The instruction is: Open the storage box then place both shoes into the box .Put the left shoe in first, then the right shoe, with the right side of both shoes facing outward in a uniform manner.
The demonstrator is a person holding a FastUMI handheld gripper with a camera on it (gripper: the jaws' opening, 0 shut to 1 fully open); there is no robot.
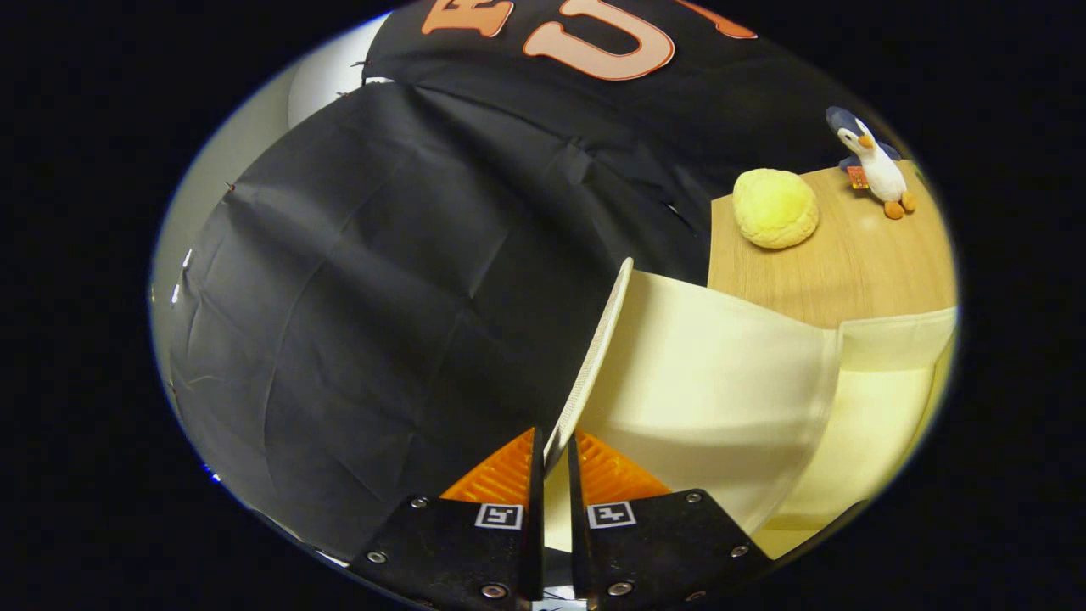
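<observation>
The gripper (553,462) was squeezed tight on the thin edge of the cream fabric lid flap (704,382) of the storage box. Both fingers (501,475) pressed on that edge, one on each side, with only the thin rim between them.

The flap stood up on its edge. Its long rim ran from between the fingers up toward 1 o'clock, ending in a rounded corner high above the fingers. The wide, smooth face of the flap spread away toward 3 o'clock. A seam crossed it, and past the seam lay another cream fabric panel (882,407) of the box, out at 3 o'clock from the fingers. How that panel joined the rest of the box could not be told.

The gripper pointed forward and a bit upward along the flap's rim, and it looked tipped to one side, since the light wooden surface (848,271) sat slanted beyond the flap at 2 o'clock.

On that surface rested a round, bumpy yellow bun-shaped soft toy (776,208). Farther back, near the surface's far edge, stood a small plush penguin with a white belly and orange feet (874,165). The two toys were near each other but not touching.

A creased black cloth wall (382,280) hung beyond the fingers from 10 to 12 o'clock.
</observation>
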